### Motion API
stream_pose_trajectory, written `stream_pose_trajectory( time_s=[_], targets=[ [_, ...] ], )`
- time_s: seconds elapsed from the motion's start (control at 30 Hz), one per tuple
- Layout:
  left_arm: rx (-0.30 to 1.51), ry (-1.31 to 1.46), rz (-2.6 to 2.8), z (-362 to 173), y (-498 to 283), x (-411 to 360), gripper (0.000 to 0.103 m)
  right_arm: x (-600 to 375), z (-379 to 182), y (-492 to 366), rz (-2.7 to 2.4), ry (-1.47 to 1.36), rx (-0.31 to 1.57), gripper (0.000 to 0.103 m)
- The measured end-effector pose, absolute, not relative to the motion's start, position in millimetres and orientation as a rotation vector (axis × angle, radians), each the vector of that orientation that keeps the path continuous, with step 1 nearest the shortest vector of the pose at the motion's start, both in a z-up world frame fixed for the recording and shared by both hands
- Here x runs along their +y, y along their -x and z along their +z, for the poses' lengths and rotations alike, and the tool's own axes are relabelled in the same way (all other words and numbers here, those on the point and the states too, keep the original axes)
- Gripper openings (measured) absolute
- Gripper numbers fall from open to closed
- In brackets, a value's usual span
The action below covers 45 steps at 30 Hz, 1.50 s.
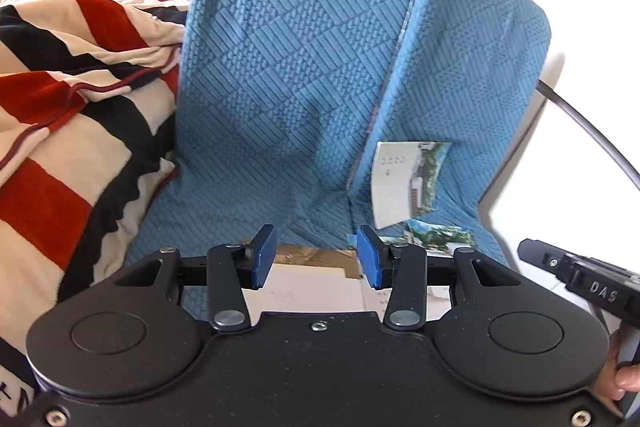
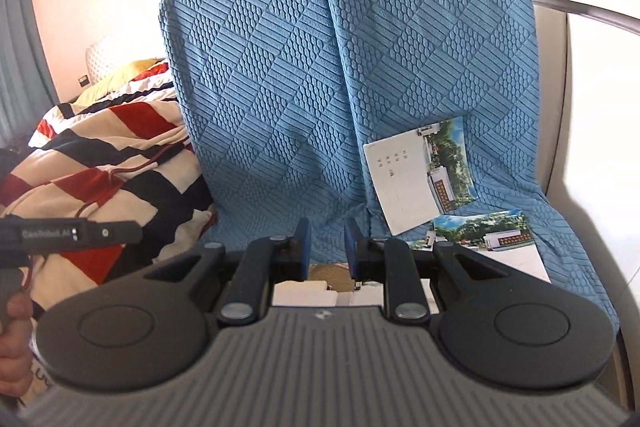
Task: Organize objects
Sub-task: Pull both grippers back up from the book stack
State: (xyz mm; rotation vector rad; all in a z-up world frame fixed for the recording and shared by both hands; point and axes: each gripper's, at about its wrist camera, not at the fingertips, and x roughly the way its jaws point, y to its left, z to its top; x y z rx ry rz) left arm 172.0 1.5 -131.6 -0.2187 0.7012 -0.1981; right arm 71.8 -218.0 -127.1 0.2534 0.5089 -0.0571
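The left gripper (image 1: 316, 253), a matt black linkage tipped with flat blue rubber pads, is shown with its jaws spread and nothing between them; the right gripper (image 2: 327, 247), of the same build, is shown with its jaws set closer together, a narrow gap left open and nothing pinched. Below both claws a pale flat box (image 1: 316, 287) with a brown cardboard edge is seen, its support hidden. Beyond lies a sofa (image 2: 280, 115) draped in a blue quilted cover embossed with squares of ribs and dots, divided into two back cushions. Against the right back cushion a white booklet (image 2: 404, 183) with a glossy photograph is leaned; a second booklet (image 2: 492, 239) is laid flat on the seat beside it, near the seat's right edge. At the sofa's left end a crumpled blanket (image 2: 120, 167) striped red, cream and navy is heaped. Plain white walls are seen behind.
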Motion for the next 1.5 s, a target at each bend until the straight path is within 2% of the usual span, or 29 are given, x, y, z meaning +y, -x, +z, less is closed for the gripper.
stream_pose_trajectory(
  time_s=[0.1, 0.17, 0.3, 0.37, 0.4, 0.43, 0.5, 0.63, 0.73, 0.9, 1.5],
  targets=[
    [0.697, 0.208, -0.201, -129.8, -168.6, -5.8, 0.042, -217.6, -130.1, -64.9, -0.071, -0.239, 0.517, 0.024],
    [0.696, 0.213, -0.205, -129.3, -166.0, -9.0, 0.042, -219.5, -131.9, -59.7, -0.076, -0.244, 0.518, 0.032],
    [0.69, 0.204, -0.207, -127.8, -160.3, -17.8, 0.047, -220.4, -134.1, -51.8, -0.09, -0.225, 0.526, 0.034],
    [0.689, 0.192, -0.211, -128.1, -157.5, -22.6, 0.049, -221.4, -134.4, -48.4, -0.1, -0.211, 0.525, 0.041],
    [0.693, 0.194, -0.216, -128.5, -157.0, -24.4, 0.05, -222.7, -134.5, -46.7, -0.103, -0.21, 0.52, 0.053],
    [0.696, 0.195, -0.221, -128.6, -156.3, -26.5, 0.05, -224.5, -134.5, -44.6, -0.108, -0.212, 0.513, 0.072],
    [0.689, 0.181, -0.227, -128.1, -153.4, -31.7, 0.053, -228.7, -134.8, -41.6, -0.114, -0.216, 0.5, 0.095],
    [0.683, 0.161, -0.251, -127.4, -150.1, -41.7, 0.063, -240.8, -141.6, -42.7, -0.147, -0.221, 0.523, 0.093],
    [0.663, 0.147, -0.247, -126.9, -147.6, -48.2, 0.084, -249.8, -144.3, -39.3, -0.157, -0.24, 0.519, 0.093],
    [0.622, 0.155, -0.214, -129.2, -142.7, -56.0, 0.101, -256.5, -143.8, -32.8, -0.176, -0.232, 0.51, 0.093],
    [0.631, 0.122, -0.219, -130.8, -142.0, -80.7, 0.103, -269.6, -148.1, -17.0, -0.202, -0.225, 0.521, 0.093]
  ],
)
